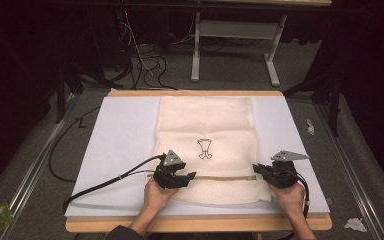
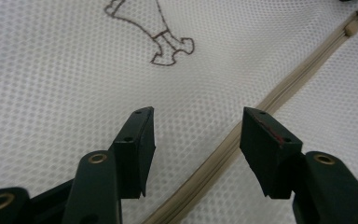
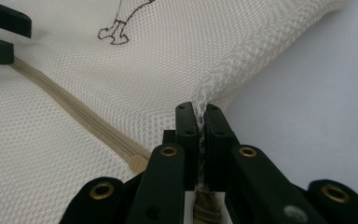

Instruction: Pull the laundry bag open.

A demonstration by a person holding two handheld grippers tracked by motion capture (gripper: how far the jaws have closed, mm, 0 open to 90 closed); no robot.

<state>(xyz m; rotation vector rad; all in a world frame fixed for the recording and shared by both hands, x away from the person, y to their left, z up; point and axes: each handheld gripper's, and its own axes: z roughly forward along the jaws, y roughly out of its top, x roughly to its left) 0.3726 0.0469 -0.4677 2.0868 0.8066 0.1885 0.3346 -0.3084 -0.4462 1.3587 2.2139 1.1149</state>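
Observation:
A cream mesh bag (image 1: 207, 125) lies flat on a white board (image 1: 125, 145), with a small brown outline drawing (image 1: 205, 149) on it. A beige zipper (image 1: 225, 177) runs across its near end. My left gripper (image 1: 192, 176) is open at the zipper's left part; in the left gripper view its jaws (image 2: 196, 126) hover just over the zipper (image 2: 261, 105) and the mesh (image 2: 65, 84). My right gripper (image 1: 256, 169) is shut on the bag's right edge by the zipper's end; in the right gripper view (image 3: 198, 112) a fold of mesh (image 3: 219, 84) is pinched and lifted between the pads.
The white board rests on a wooden tabletop (image 1: 195, 223) whose front edge is near the person's hands. Cables (image 1: 100, 185) trail left from the left gripper. A table frame (image 1: 235, 40) and wires stand on the floor beyond. Bare board (image 3: 317, 93) lies right of the bag.

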